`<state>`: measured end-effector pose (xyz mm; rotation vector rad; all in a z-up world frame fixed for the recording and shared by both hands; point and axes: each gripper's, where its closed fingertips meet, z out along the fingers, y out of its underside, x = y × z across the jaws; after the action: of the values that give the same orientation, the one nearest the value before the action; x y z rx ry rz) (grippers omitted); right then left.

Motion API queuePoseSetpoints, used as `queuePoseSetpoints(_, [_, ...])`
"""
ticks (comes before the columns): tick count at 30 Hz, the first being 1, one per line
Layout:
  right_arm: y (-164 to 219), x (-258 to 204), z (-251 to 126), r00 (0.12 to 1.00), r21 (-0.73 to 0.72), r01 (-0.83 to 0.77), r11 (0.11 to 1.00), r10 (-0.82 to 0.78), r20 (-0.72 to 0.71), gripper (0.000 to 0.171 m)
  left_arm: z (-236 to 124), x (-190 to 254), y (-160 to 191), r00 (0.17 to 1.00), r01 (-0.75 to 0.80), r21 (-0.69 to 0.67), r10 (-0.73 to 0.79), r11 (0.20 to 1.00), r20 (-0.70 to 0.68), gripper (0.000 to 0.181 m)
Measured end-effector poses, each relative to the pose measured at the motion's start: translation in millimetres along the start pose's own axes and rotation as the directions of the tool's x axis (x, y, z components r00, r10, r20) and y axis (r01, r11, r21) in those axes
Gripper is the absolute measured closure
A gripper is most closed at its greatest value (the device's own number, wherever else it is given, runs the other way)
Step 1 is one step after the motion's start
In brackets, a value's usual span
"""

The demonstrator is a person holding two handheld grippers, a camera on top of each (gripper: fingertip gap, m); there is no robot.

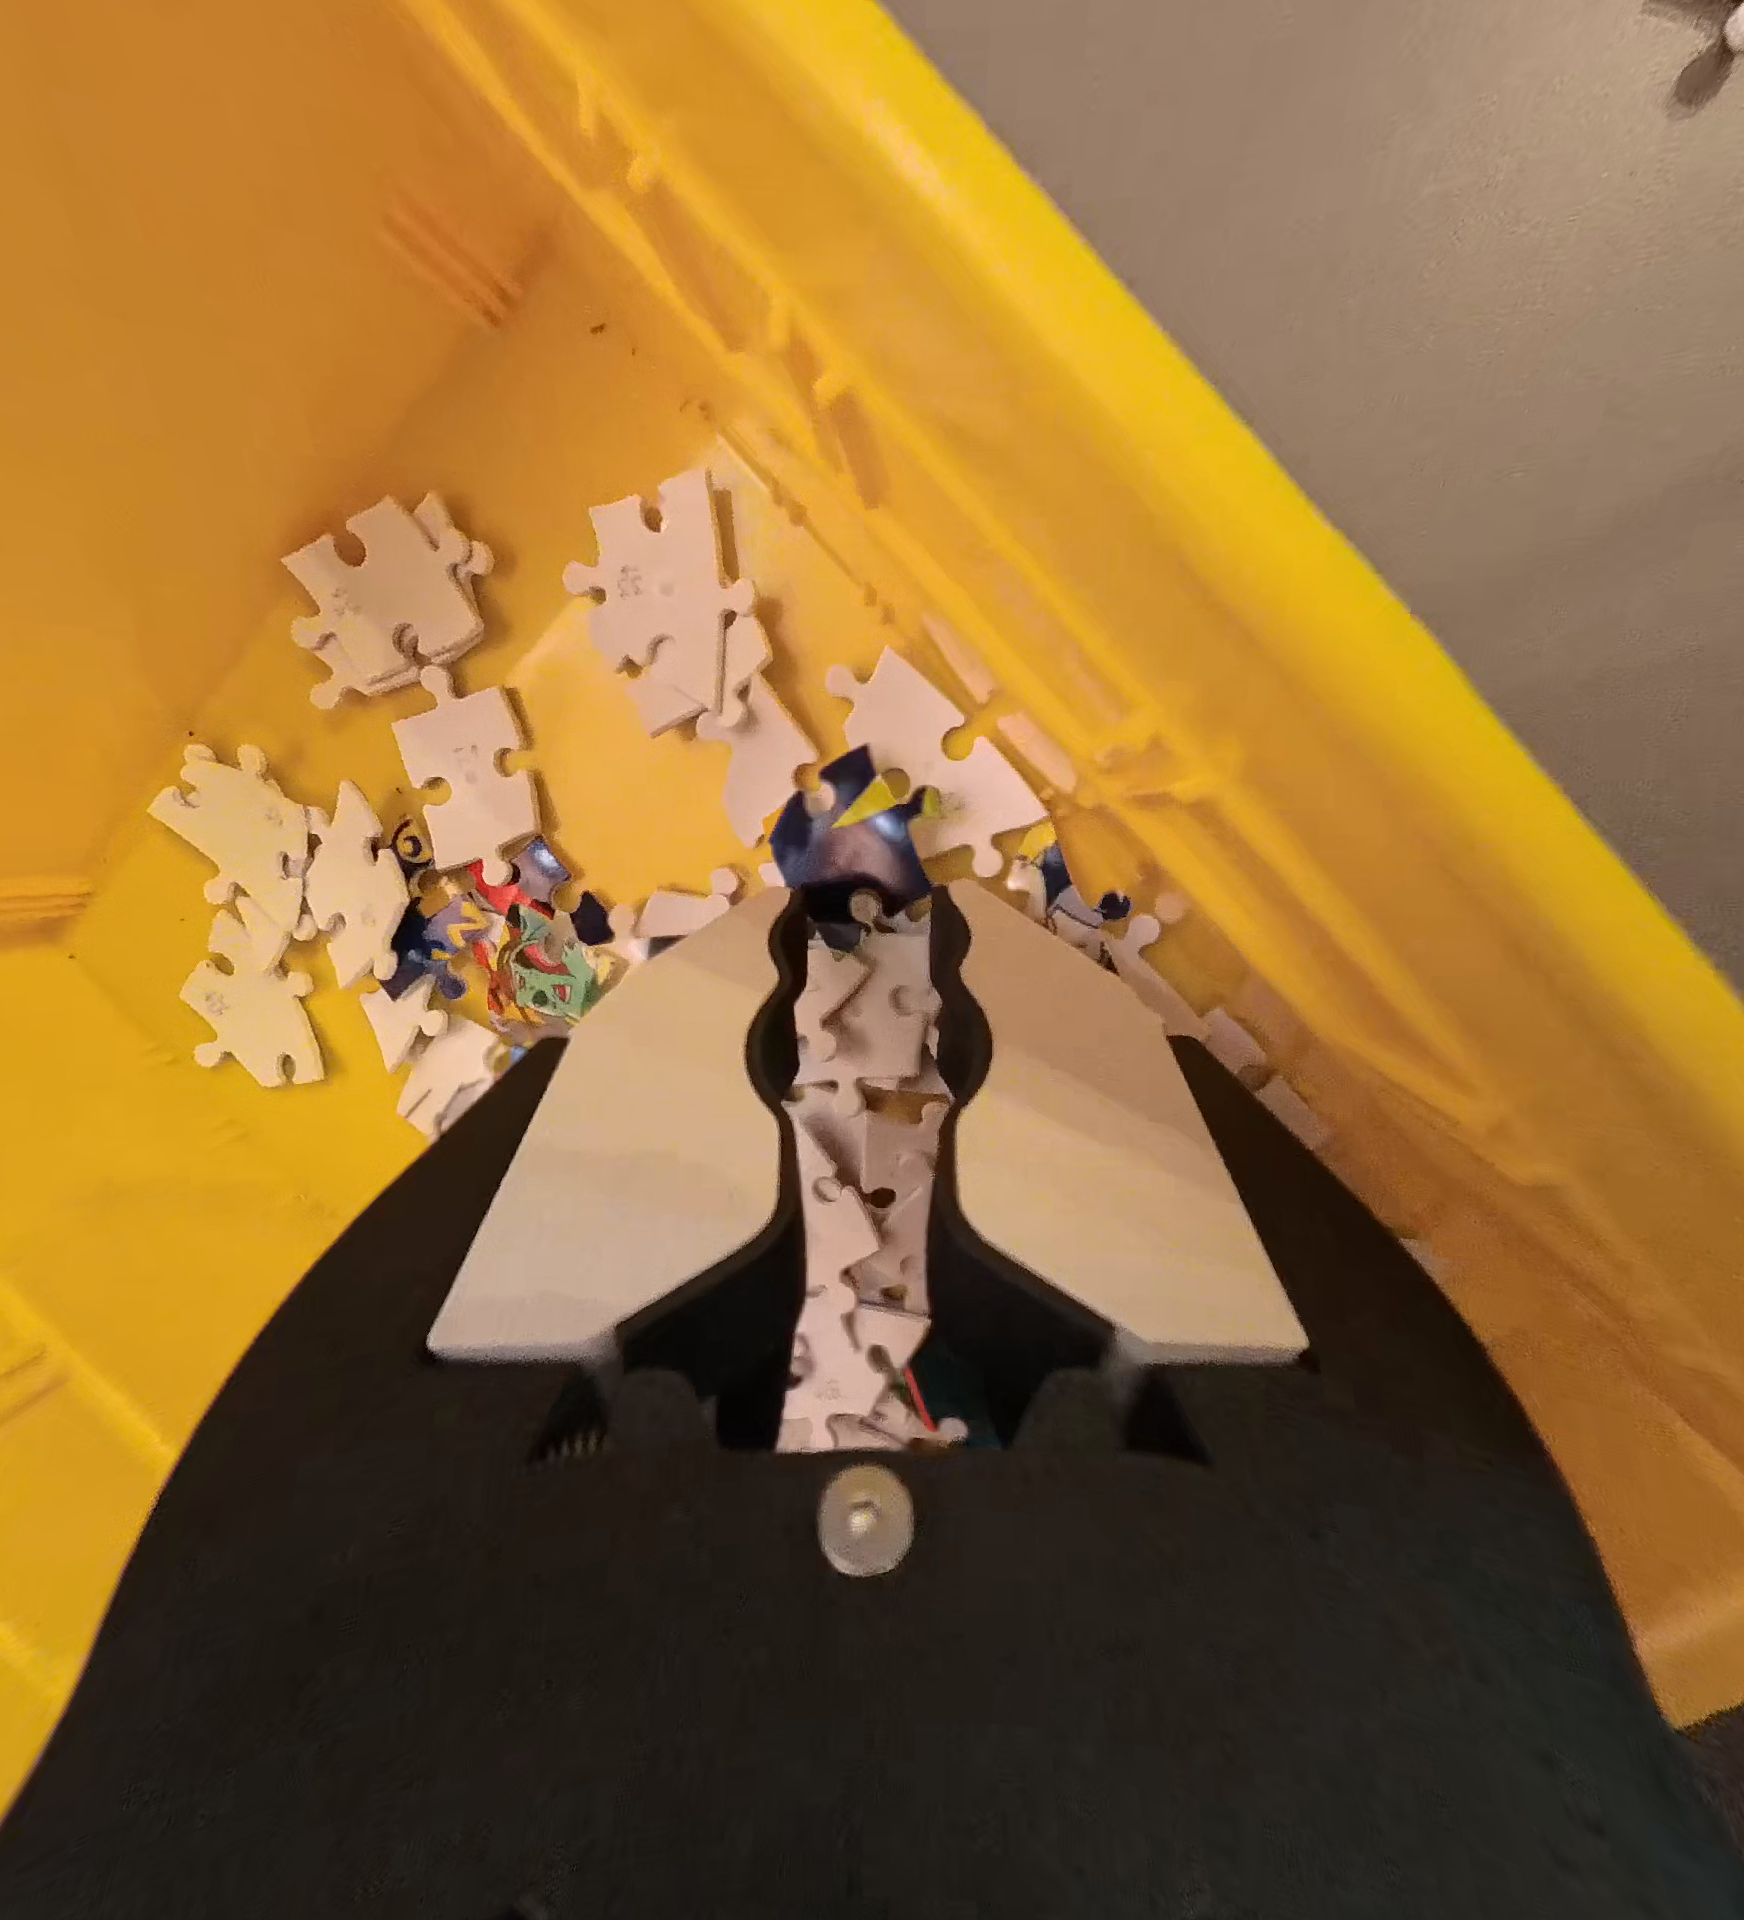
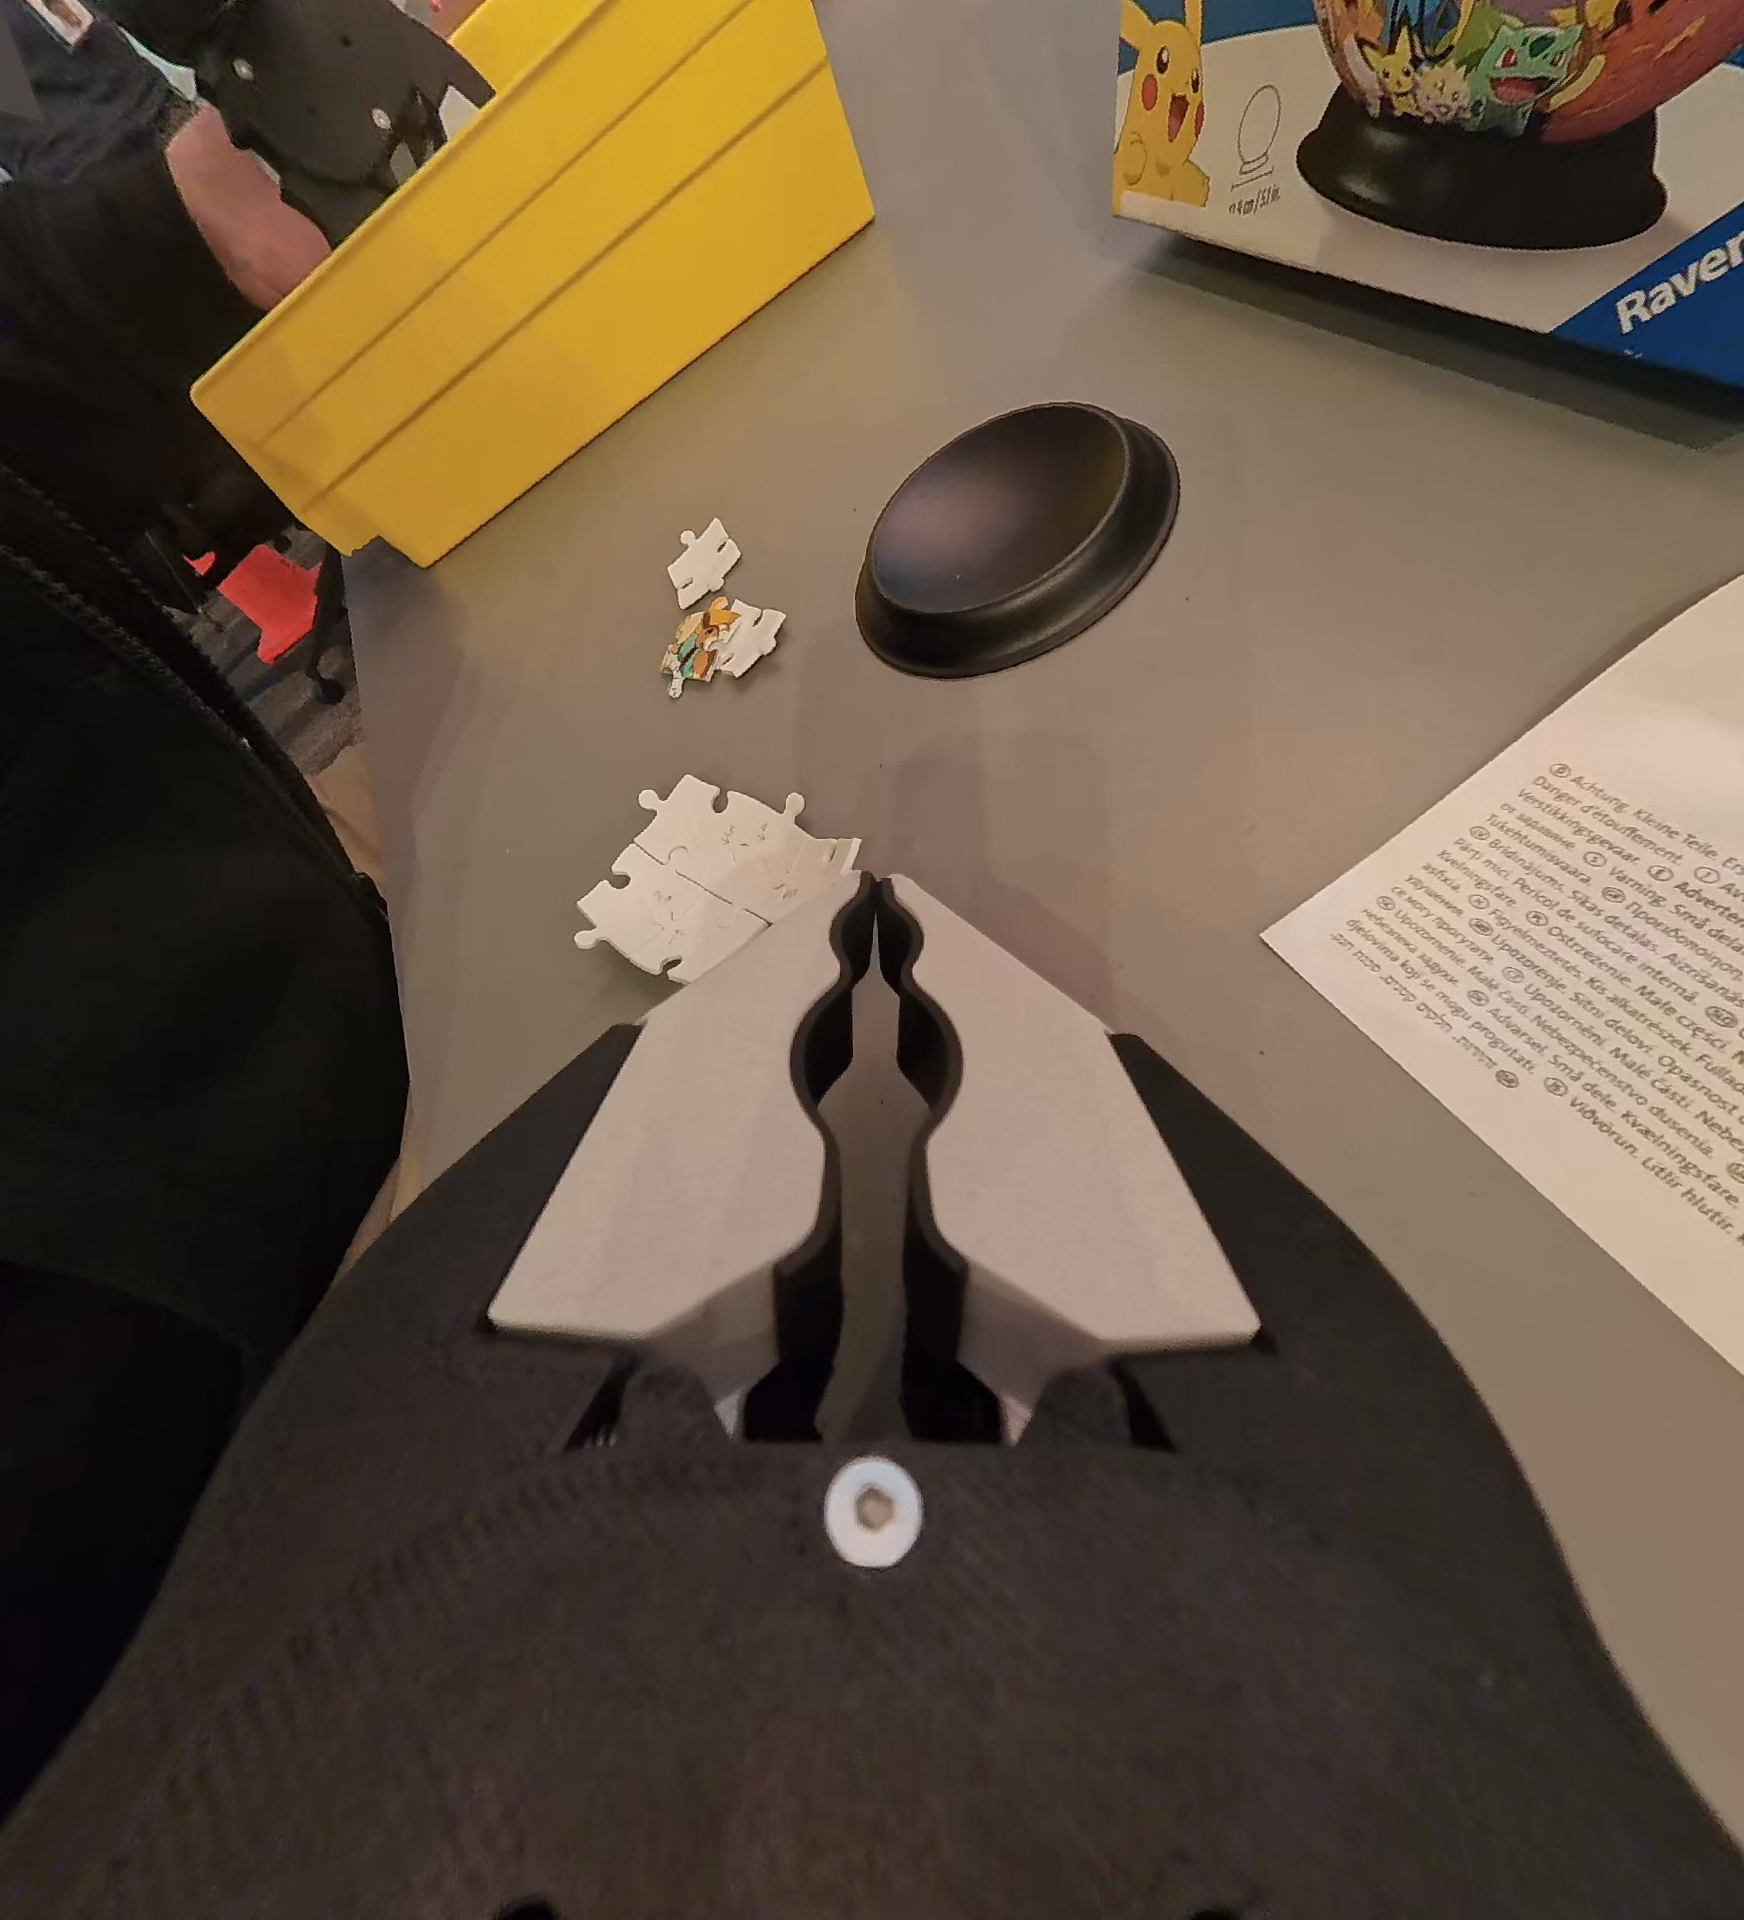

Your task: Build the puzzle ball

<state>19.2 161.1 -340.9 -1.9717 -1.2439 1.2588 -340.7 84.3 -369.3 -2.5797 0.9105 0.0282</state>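
My left gripper (image 1: 868,909) is down inside a yellow bin (image 1: 224,312), its jaws a little apart over a heap of loose puzzle pieces (image 1: 463,769). Most lie white side up. A blue printed piece (image 1: 847,847) lies just beyond the fingertips. My right gripper (image 2: 873,885) is low over the grey table, shut on the right edge of a curved patch of joined white pieces (image 2: 712,883). The black ball stand (image 2: 1013,540) sits beyond it. Three loose pieces (image 2: 717,613), one printed side up, lie left of the stand.
The yellow bin (image 2: 535,291) stands at the table's far left, with the other gripper reaching into it. The puzzle box (image 2: 1533,156) is at the back right. A printed instruction sheet (image 2: 1574,935) lies at the right. A person in dark clothing (image 2: 68,831) is at the left. Left tips to right tips: about 35 cm.
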Motion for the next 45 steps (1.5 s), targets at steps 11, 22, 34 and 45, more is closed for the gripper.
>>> queuePoseSetpoints(11, [-0.6,-0.4,-0.7,1.0,0.005,0.001,1.0,-0.001,0.003,0.171,-29.3,-18.8,-6.3,0.897,0.436,0.246,-0.397,0.866,-0.194,0.181])
queuePoseSetpoints(22, [-1.9,-0.7,-1.8,1.0,0.016,0.001,1.0,-0.001,0.005,0.171,-12.2,-38.9,-7.2,0.956,0.291,0.119,-0.294,0.949,0.009,0.146])
queuePoseSetpoints(34, [-2.8,-1.0,-2.6,1.0,0.023,0.001,1.0,-0.001,0.007,0.171,-14.4,-62.9,32.2,0.923,0.36,-0.015,-0.354,0.933,0.148,0.142])
queuePoseSetpoints(45, [-3.3,-1.2,-2.8,1.0,0.026,-0.003,1.0,0.002,0.014,0.171,-9.8,-20.4,38.8,0.916,0.392,-0.117,-0.398,0.912,-0.038,0.147])
